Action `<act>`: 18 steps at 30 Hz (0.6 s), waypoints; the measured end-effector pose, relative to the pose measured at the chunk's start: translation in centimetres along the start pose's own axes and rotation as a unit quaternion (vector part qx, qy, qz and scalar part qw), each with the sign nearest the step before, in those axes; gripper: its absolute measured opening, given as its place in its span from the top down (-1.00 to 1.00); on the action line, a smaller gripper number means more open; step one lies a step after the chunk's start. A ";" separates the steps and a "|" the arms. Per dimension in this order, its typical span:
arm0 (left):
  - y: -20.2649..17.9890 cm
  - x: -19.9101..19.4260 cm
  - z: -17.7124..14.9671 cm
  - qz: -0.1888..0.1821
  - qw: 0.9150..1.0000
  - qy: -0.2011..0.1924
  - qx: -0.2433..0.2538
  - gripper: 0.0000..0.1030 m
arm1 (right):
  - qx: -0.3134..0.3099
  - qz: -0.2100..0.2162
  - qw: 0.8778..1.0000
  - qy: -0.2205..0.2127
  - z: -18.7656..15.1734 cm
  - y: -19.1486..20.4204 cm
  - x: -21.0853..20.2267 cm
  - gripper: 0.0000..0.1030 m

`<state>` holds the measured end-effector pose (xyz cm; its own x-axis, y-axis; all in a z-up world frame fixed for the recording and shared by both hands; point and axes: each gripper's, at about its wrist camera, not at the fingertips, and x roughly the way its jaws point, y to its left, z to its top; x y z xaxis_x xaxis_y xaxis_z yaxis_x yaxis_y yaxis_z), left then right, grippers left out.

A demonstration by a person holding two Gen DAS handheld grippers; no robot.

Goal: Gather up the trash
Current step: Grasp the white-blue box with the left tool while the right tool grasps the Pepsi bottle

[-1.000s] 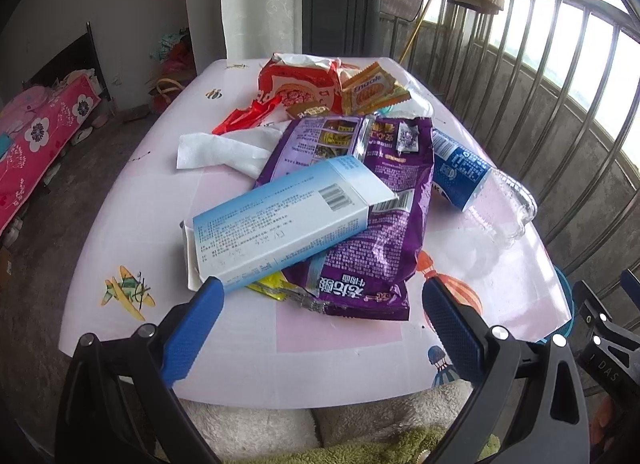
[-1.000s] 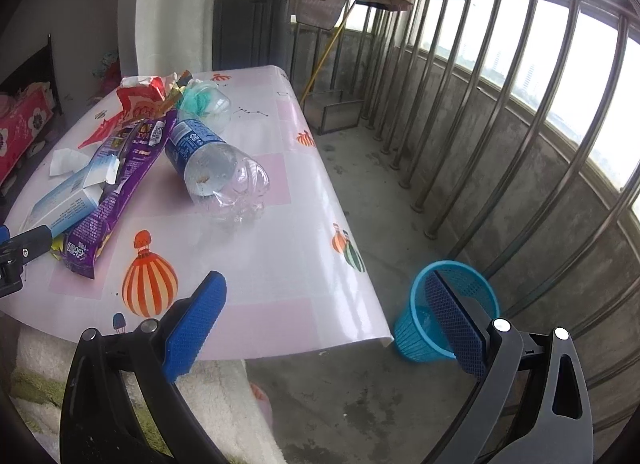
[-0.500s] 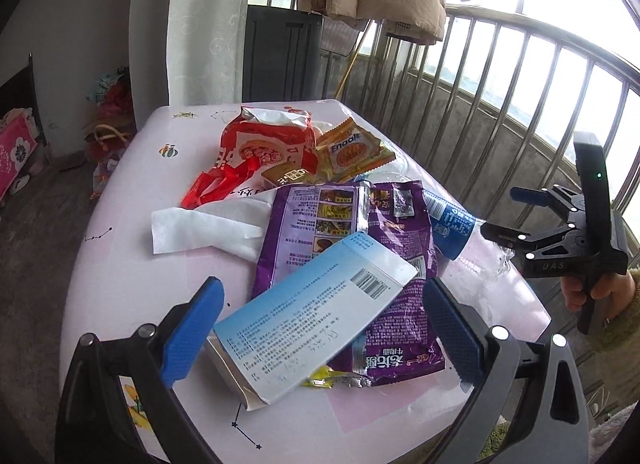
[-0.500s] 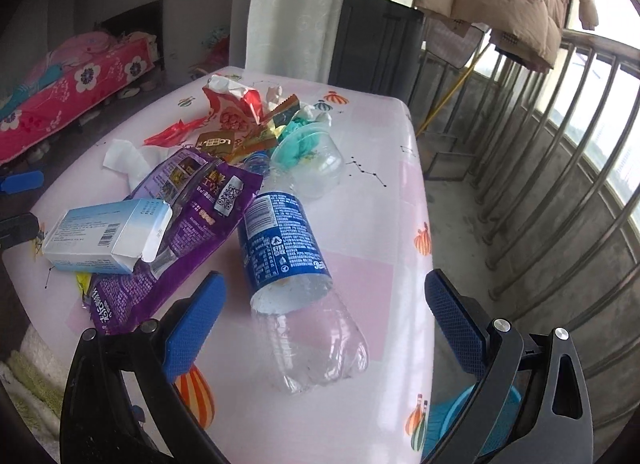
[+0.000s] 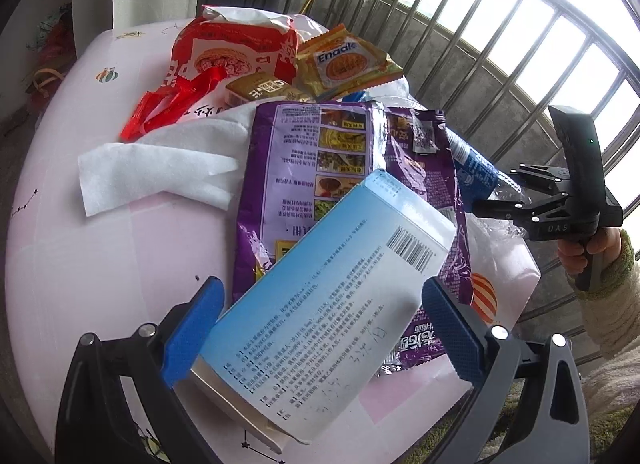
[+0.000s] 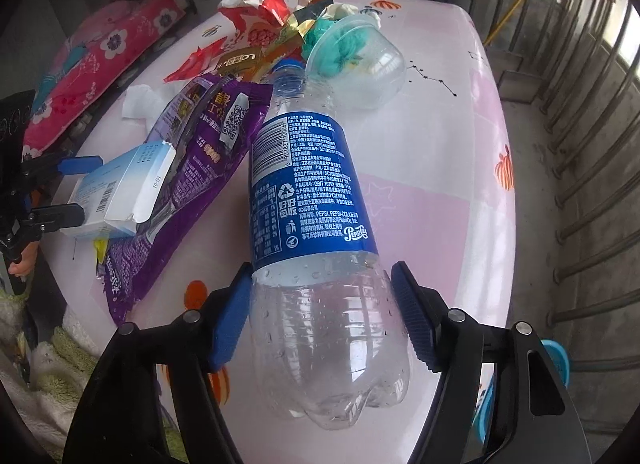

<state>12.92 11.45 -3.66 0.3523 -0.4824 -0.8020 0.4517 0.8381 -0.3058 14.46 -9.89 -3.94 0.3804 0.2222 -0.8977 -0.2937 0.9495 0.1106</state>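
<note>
A blue-and-white carton (image 5: 320, 304) lies on a purple snack bag (image 5: 320, 155) on the pink table (image 5: 100, 264). My left gripper (image 5: 316, 324) is open and straddles the carton's near end, one blue pad on each side. An empty Pepsi bottle (image 6: 316, 223) with a blue label lies beside the bag, cap pointing away. My right gripper (image 6: 322, 304) is astride the bottle's clear lower part and its jaws are closing; the pads sit close to its sides with no visible squeeze. Each gripper shows in the other's view: right gripper (image 5: 516, 195), left gripper (image 6: 68, 189).
Further back lie a white tissue (image 5: 160, 171), a red wrapper (image 5: 236, 51), an orange Enaak packet (image 5: 344, 63) and a clear cup (image 6: 360, 59) with teal stuffing. A blue basket (image 6: 556, 352) stands on the floor past the table's right edge, by the railing (image 6: 592, 183).
Both grippers moved in over the table and tipped downward. The left one now straddles the carton; the right one swung from the floor basket to the bottle and its jaws have narrowed.
</note>
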 end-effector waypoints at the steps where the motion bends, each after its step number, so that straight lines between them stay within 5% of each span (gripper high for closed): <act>1: -0.2 -0.3 -0.5 -0.005 1.000 0.000 -0.005 -0.88 | 0.012 0.009 1.000 0.006 -0.5 -0.1 -0.3 -0.25; 9: -2.0 -1.9 -3.6 -0.010 1.000 -0.009 -0.018 -0.88 | 0.094 0.041 0.994 0.037 -4.1 -0.4 -1.7 -0.26; 14: -2.9 -1.7 -4.2 0.022 1.000 0.001 0.018 -0.88 | 0.084 0.021 0.996 0.022 -3.7 0.2 -1.9 -0.46; 18: -3.8 -1.4 -4.6 0.012 0.998 0.006 0.065 -0.88 | 0.046 0.004 0.999 0.017 -2.7 1.2 -1.2 -0.57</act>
<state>6.95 10.08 -3.71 0.3554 -0.4586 -0.8145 0.5453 0.8094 -0.2178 11.25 -9.67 -3.88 0.3479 0.2241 -0.9104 -0.2145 0.9643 0.1554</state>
